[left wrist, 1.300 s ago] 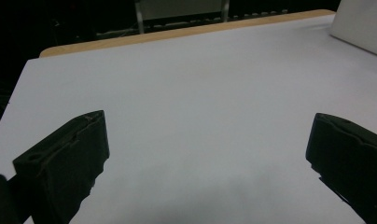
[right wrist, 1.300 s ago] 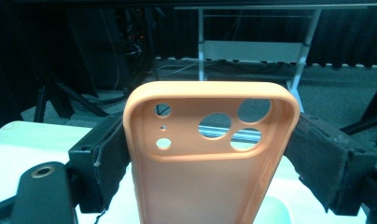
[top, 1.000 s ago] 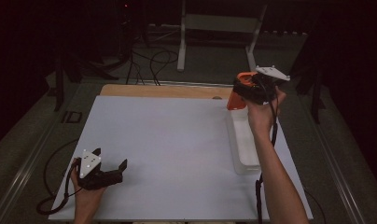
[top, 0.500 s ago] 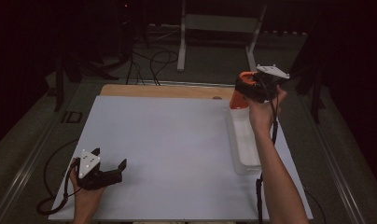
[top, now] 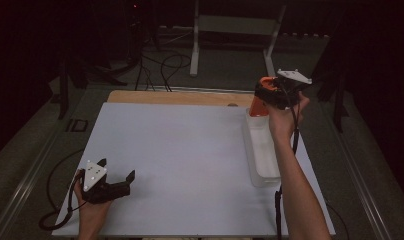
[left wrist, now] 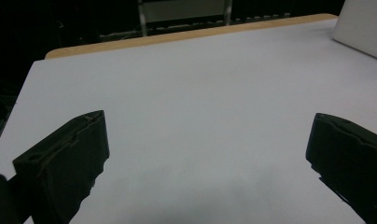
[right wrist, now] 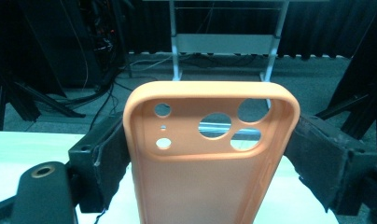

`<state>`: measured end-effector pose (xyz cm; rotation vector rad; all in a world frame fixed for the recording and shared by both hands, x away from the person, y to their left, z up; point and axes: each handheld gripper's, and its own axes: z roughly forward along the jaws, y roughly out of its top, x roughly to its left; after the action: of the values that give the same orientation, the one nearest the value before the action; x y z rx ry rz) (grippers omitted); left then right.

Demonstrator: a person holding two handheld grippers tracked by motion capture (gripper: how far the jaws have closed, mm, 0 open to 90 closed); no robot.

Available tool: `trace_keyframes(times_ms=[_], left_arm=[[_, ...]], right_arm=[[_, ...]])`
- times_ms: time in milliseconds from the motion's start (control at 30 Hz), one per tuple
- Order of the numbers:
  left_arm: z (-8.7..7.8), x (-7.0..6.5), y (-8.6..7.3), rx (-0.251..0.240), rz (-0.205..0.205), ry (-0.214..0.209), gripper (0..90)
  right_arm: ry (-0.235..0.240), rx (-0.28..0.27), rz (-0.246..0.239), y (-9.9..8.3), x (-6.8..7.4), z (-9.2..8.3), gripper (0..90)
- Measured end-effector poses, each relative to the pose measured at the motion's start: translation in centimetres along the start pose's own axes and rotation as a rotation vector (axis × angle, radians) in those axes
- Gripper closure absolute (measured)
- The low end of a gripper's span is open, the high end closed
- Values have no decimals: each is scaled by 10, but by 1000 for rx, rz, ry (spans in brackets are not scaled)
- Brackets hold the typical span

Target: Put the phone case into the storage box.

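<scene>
Standing upright, the orange phone case [right wrist: 210, 158] sits clamped between the right gripper [right wrist: 210, 163] jaws.

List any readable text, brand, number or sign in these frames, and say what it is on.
None can be read.
Orange phone case, clamped in the right gripper: only camera cut-outs, no print seen.
Left gripper, jaws open over the white table mat: plain black pads.
Clear tray: no label seen.
Left gripper's grey plate: white dots only, no lettering.
</scene>
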<state>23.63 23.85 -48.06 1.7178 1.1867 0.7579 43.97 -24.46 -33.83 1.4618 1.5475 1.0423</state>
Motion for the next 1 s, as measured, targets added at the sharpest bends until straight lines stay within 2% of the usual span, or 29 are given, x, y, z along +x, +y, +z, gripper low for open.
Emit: trace_keyframes(times_ms=[1000], left_arm=[[-1,2,-1,-1,-5,10,0]], right_arm=[[-45,22,19,-8,-12,17,167]])
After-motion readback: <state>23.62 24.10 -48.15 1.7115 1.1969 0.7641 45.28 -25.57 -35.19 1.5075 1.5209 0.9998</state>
